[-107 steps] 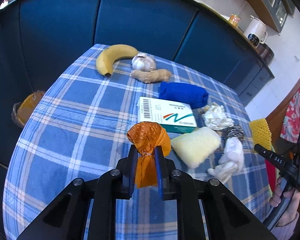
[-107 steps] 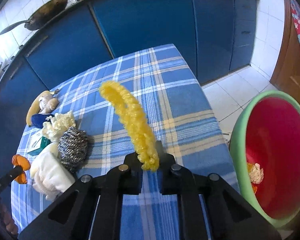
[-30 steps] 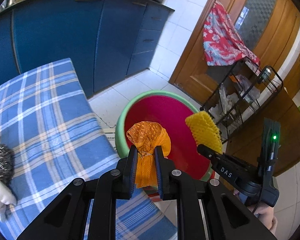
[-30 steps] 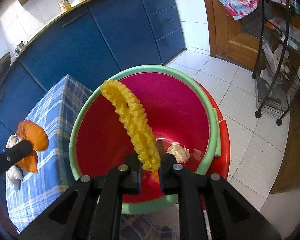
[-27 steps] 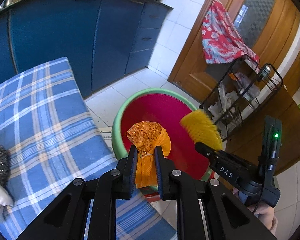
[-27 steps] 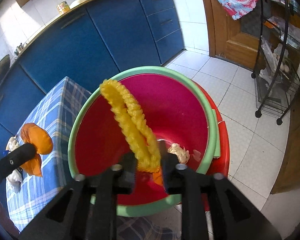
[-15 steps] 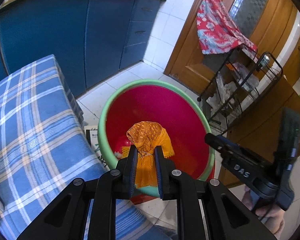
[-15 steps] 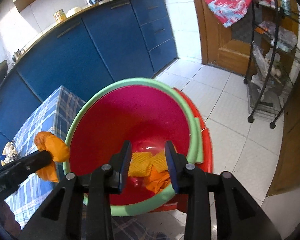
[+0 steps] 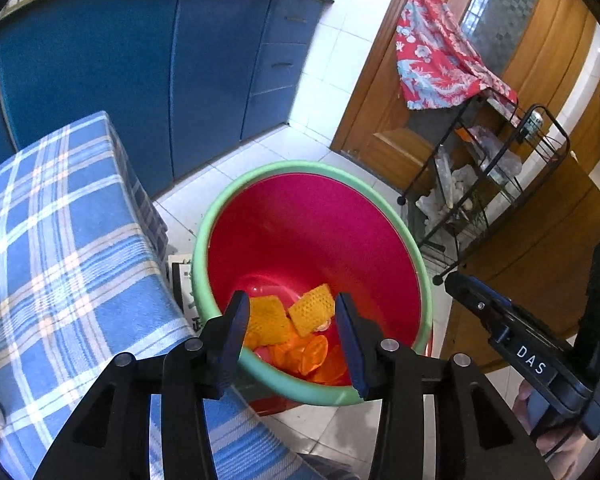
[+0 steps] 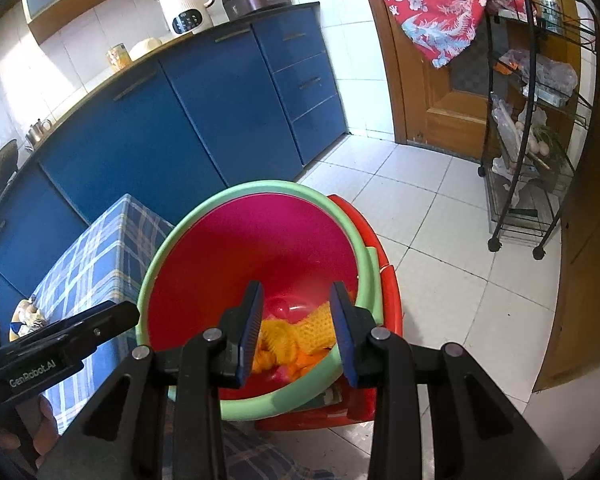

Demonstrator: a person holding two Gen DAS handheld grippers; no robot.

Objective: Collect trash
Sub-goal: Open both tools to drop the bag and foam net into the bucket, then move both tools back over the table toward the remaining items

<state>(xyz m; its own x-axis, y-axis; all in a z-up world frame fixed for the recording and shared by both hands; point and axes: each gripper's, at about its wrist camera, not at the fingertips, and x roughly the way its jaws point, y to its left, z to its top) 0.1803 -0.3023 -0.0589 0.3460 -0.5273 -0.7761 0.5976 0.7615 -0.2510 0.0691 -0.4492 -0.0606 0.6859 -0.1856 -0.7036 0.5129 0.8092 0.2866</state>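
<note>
left gripper [image 9: 290, 318] and right gripper [image 10: 296, 314], both with jaws spread and gripping nothing, are hovering above the green-rimmed red bin [image 9: 388, 216]. yellow mesh pieces [image 9: 312, 310] and orange wrapper [image 9: 308, 356] are lying on the bin's bottom. the bin is standing just beside the plaid-covered table's [image 9: 60, 240] corner.

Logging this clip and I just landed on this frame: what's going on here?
A person is clearing trash with a handheld gripper in each hand. Both the left gripper and the right gripper hang open and empty over the red bin with the green rim, which stands on the tiled floor beside the plaid-covered table. Yellow foam netting and an orange wrapper lie at the bottom of the bin. A bit of other stuff shows at the table's far-left edge.
</note>
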